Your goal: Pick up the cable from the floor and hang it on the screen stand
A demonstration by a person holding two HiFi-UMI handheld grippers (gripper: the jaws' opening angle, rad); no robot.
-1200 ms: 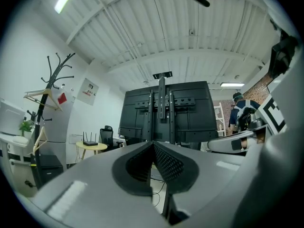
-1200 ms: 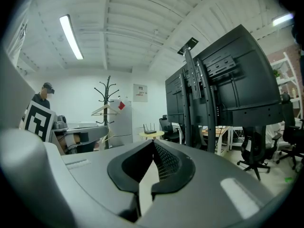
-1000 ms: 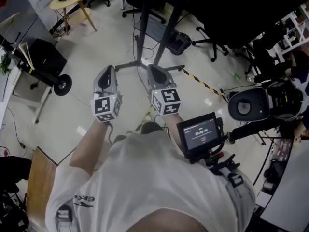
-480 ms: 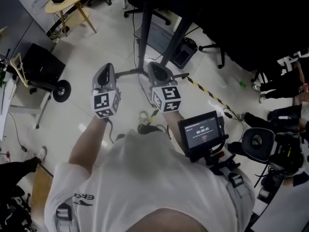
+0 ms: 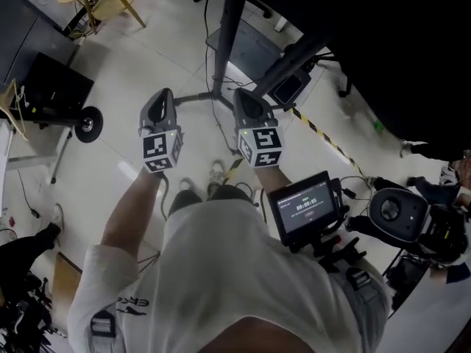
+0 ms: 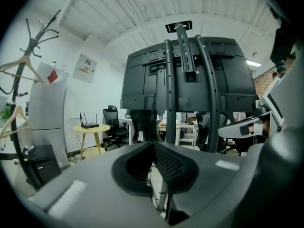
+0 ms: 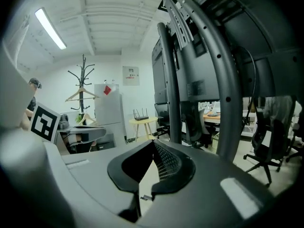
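Cable is lying limp on the floor by the screen stand's base, probably light and floppy, best pinched mid-run, while I'm holding the left gripper and right gripper both closed and empty.

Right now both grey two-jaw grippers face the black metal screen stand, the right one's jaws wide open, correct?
No: the right gripper view shows the grey right gripper with jaws shut, empty. It and the left gripper do face the black metal screen stand.
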